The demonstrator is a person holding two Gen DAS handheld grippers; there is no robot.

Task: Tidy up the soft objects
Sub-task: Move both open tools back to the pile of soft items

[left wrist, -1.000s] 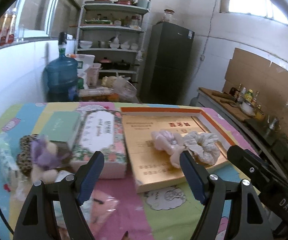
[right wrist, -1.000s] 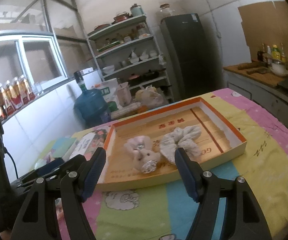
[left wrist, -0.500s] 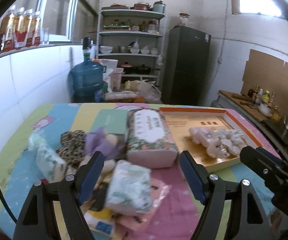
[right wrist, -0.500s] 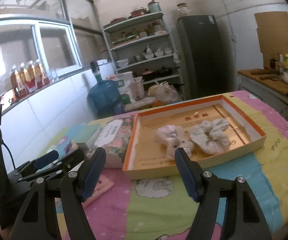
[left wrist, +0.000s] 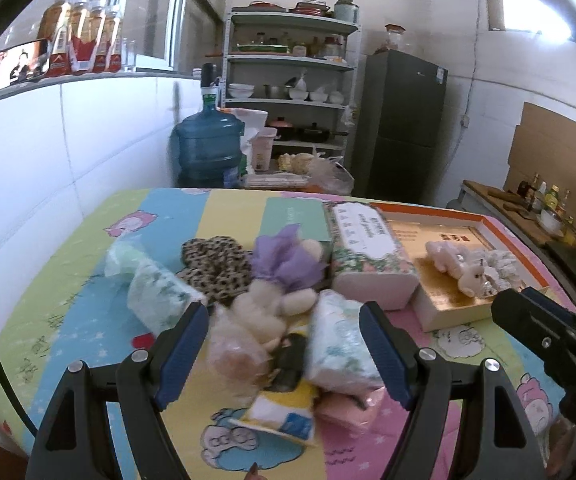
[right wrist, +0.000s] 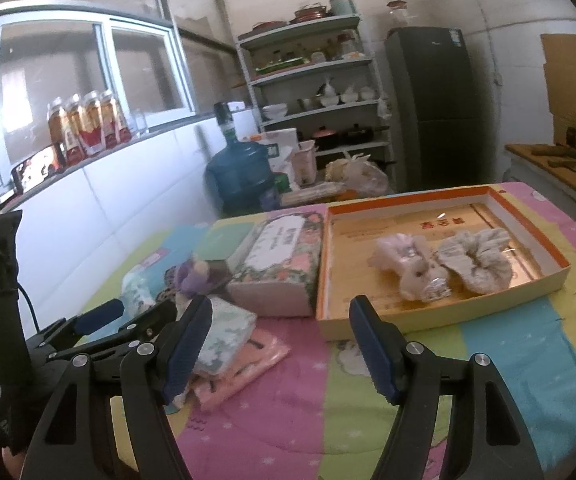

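A pile of soft things lies on the table's left: a leopard scrunchie (left wrist: 214, 266), a purple scrunchie (left wrist: 288, 260), a cream plush (left wrist: 264, 312) and tissue packs (left wrist: 339, 344). My left gripper (left wrist: 284, 354) is open, just in front of the pile. An orange-rimmed tray (right wrist: 543, 280) holds a pink scrunchie (right wrist: 403, 256) and a grey-white scrunchie (right wrist: 475, 256); the tray also shows in the left wrist view (left wrist: 443, 320). My right gripper (right wrist: 280, 344) is open and empty, near the tray's front left corner. The left gripper shows in the right wrist view (right wrist: 120, 320).
A floral tissue box (left wrist: 367, 256) lies between the pile and the tray, with a green box (left wrist: 291, 220) behind it. A pink packet (right wrist: 244, 364) lies under a tissue pack. A water jug (left wrist: 208, 148), shelves (left wrist: 291, 80) and a fridge (left wrist: 403, 128) stand beyond the table.
Both grippers have swung left, away from the tray. The soft pile has come to the centre of the left view. Both stay open and empty.
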